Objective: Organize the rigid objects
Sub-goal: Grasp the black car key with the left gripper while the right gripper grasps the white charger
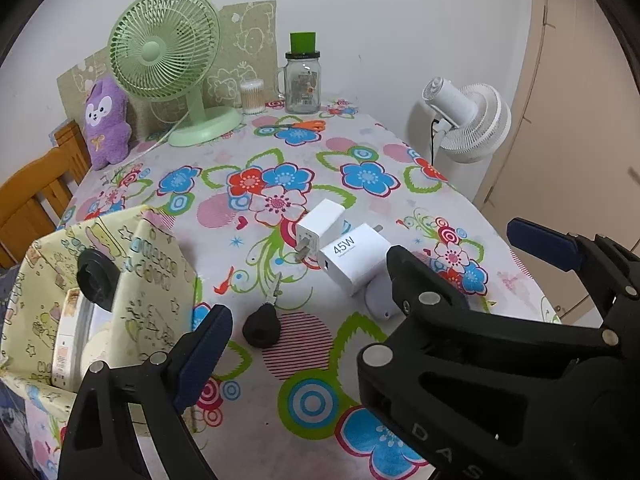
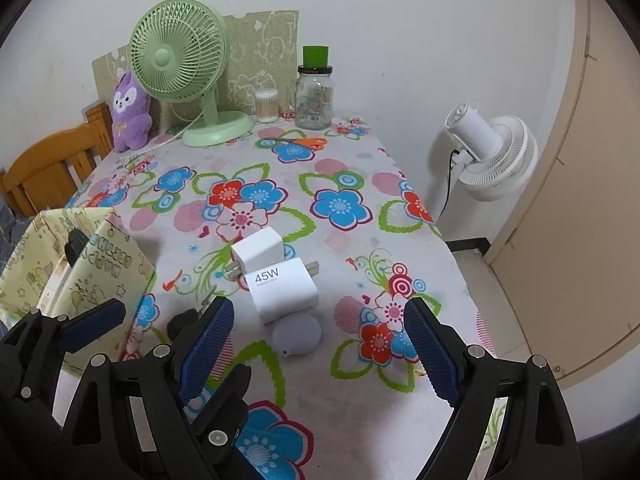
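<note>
Both grippers, left (image 1: 304, 344) and right (image 2: 320, 344), spread wide and empty near the 45W charger (image 2: 285, 290) lying mid-tablecloth (image 2: 344, 248) against a second charger (image 2: 258, 254); likely light, stiff, slick-sided, best pinched across flat faces

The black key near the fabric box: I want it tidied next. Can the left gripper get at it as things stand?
Probably yes. The black key lies flat on the tablecloth just ahead of the open left gripper, apart from the fabric box and the 45W charger; nothing covers it.
</note>
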Tool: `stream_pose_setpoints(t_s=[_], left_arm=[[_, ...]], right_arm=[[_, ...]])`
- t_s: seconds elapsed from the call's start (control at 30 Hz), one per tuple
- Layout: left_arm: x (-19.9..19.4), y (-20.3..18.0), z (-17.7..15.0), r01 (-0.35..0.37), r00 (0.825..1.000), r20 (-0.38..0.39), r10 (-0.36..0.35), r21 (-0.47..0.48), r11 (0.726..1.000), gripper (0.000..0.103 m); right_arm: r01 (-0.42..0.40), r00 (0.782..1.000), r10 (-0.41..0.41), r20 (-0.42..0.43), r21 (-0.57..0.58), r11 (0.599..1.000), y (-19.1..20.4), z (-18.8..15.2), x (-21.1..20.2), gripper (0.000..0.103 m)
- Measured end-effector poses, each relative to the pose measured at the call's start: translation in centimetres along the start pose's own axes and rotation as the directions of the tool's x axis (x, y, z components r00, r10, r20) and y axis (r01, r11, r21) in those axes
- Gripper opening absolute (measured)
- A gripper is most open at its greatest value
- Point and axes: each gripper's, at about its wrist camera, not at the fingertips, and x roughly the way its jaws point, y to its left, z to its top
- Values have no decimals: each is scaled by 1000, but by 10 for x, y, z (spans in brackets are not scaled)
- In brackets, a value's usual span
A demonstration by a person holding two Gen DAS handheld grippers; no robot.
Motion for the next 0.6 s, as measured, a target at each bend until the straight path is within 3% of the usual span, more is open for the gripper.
stream_pose_setpoints(t_s=[0.6], left_arm=[[45, 6, -14, -19, 998, -62, 16, -46, 999, 93]], right_arm=[[-50, 998, 49, -46, -20, 999, -1, -15, 44, 89]])
